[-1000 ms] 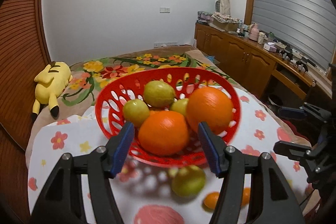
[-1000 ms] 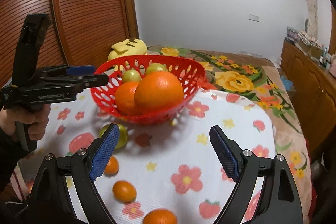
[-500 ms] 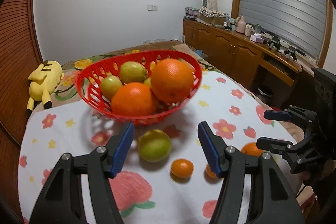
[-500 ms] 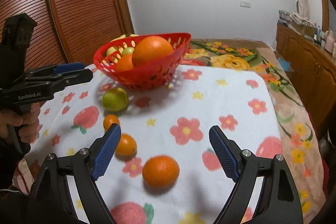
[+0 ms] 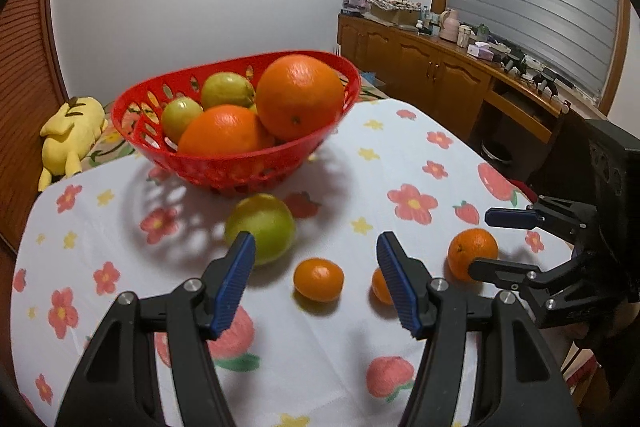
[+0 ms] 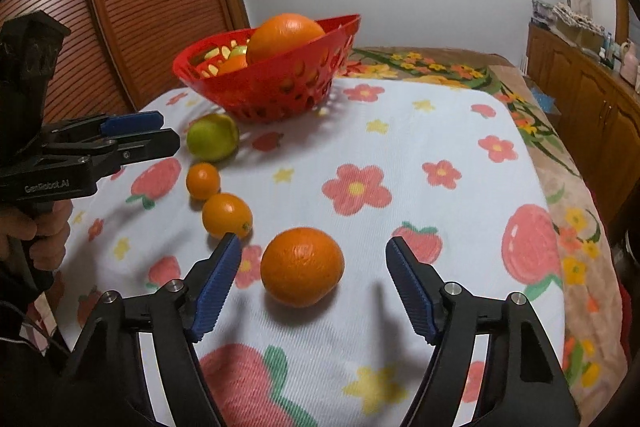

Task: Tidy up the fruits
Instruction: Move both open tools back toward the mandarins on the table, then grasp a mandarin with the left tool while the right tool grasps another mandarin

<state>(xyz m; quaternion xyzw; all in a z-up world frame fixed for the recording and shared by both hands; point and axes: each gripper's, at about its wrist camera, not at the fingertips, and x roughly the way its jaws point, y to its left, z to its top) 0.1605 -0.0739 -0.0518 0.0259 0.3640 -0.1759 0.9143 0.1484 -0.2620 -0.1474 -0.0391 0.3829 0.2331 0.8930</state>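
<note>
Both grippers are pulling back from the red basket [image 5: 224, 167], which is now sitting higher in each frame. Left gripper [image 5: 316, 279] is hovering with its jaws apart and empty, over a small orange [image 5: 319, 279] at the left wrist view's centre, a green fruit [image 5: 260, 227] just left of it. Right gripper [image 6: 314, 287] is hovering spread wide around a larger orange [image 6: 302, 266] at lower centre, not touching it, on the floral tablecloth [image 6: 420, 155]

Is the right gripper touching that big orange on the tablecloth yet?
Apart. In the right wrist view, the open right gripper flanks the big orange, with tablecloth visible between the fruit and each finger.
</note>
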